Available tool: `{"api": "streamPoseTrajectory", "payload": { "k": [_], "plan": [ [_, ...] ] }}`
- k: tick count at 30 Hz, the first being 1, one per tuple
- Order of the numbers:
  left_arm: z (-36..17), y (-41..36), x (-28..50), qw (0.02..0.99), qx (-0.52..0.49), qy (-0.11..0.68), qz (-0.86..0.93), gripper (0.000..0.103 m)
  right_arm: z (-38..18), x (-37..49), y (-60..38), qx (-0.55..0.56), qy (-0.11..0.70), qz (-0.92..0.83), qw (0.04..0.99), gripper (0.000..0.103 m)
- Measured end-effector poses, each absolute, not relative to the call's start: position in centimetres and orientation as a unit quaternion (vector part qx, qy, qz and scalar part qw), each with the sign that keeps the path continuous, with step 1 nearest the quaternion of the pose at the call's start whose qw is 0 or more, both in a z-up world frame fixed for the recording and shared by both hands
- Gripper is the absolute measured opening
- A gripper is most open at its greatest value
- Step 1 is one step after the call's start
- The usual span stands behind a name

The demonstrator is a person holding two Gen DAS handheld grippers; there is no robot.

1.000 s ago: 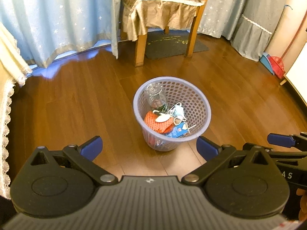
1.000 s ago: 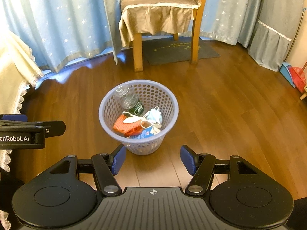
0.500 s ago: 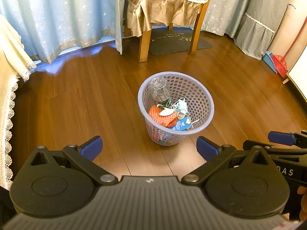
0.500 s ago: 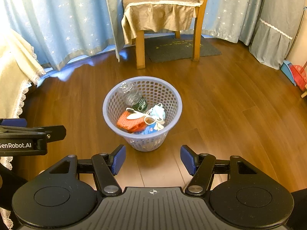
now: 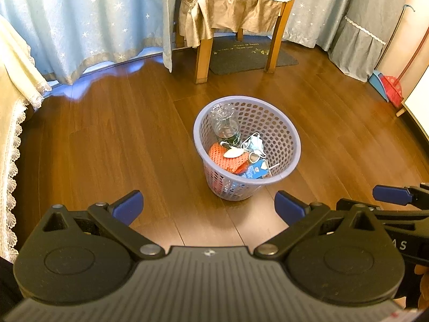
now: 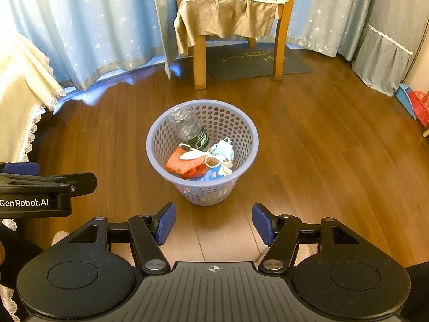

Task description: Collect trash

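Nearest to each camera is its own tool. The left hand-held gripper (image 5: 207,205) has its blue pads (image 5: 128,206) spread wide with only bare floor between them, so it is released and holds nothing. The right hand-held gripper (image 6: 213,224) is also released: its two blue pads (image 6: 166,222) stand apart and nothing is between them. Both point down toward the wooden floor (image 6: 308,166). In the left wrist view the right tool shows at the right edge, and in the right wrist view the left tool shows at the left edge, so the two are side by side.

A little farther, in front of both tools and not touched by them, the lilac perforated basket (image 6: 242,123) stands upright on the floor. The trash is inside it: a clear plastic bottle (image 6: 189,128) with a dark green label leans against the far left wall, an orange net-like piece (image 6: 178,162) lies at the left, a light blue face mask (image 6: 225,149) with white loops lies at the right, and a blue carton (image 5: 254,171) lies at the near side. The floor around the basket shows no loose item.

Behind the basket stands a wooden chair (image 6: 199,61) with a brown fabric cover, and a dark mat (image 6: 254,61) lies under it. Pale blue curtains (image 6: 93,26) with small stars hang at the back. A cream cloth with lace edge (image 5: 13,139) hangs at the left, and a red broom (image 5: 392,90) with a blue dustpan leans at the far right.
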State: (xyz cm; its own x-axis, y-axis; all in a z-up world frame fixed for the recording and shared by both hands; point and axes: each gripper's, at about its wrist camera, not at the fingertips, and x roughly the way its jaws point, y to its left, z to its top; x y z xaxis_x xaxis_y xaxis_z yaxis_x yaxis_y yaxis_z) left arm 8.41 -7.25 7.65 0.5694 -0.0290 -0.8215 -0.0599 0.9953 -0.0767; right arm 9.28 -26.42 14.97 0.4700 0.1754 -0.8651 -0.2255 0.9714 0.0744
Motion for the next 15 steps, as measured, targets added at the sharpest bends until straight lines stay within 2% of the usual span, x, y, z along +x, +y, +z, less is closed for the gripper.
{"api": "streamPoseTrajectory", "payload": {
  "k": [15],
  "plan": [
    [7.33,-6.97,8.2,0.883,-0.05,0.467,0.014,0.102,14.78,9.41,-26.29,-0.024,0.503,0.116,0.856,0.06]
  ]
}}
